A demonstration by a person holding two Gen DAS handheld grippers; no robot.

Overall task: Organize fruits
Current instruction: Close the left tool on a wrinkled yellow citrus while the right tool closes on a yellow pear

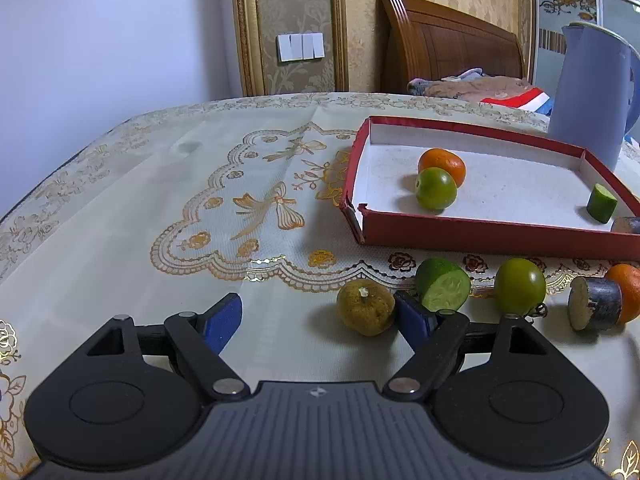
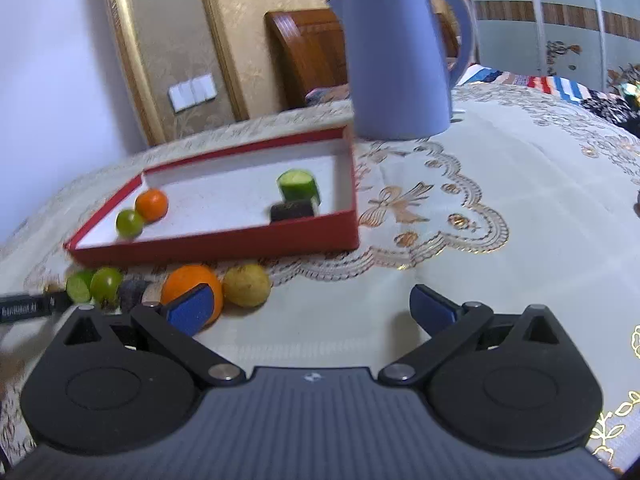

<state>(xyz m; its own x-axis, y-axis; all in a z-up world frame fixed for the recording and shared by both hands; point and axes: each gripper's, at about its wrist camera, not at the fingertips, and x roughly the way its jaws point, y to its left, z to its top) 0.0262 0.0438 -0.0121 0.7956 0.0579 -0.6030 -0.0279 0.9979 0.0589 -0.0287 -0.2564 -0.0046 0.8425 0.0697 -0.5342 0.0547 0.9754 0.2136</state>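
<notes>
Left gripper [image 1: 318, 318], black with blue pads: jaws released, nothing clasped; right pad [image 1: 412, 318] just beside a dull olive-yellow round citrus [image 1: 365, 306], stem scar upward.

Right gripper [image 2: 316, 308]: jaws spread, nothing between them.

Shallow red cardboard tray with white floor [image 1: 480, 236], on a cream embroidered tablecloth [image 1: 160, 200].

Inside tray: round orange tangerine [image 1: 442, 165] touching a round green fruit [image 1: 436, 189]; short green cucumber cylinder [image 1: 601, 203]; dark cylinder piece [image 2: 292, 211] on its side, long axis along tray's front wall.

Before tray's front wall: olive citrus, halved lime [image 1: 443, 285] with cut face toward camera, green fruit [image 1: 519, 286], dark cylinder [image 1: 596, 307], orange [image 2: 192, 286], yellowish fruit [image 2: 246, 285].

Behind tray: lavender plastic kettle [image 2: 396, 60]
</notes>
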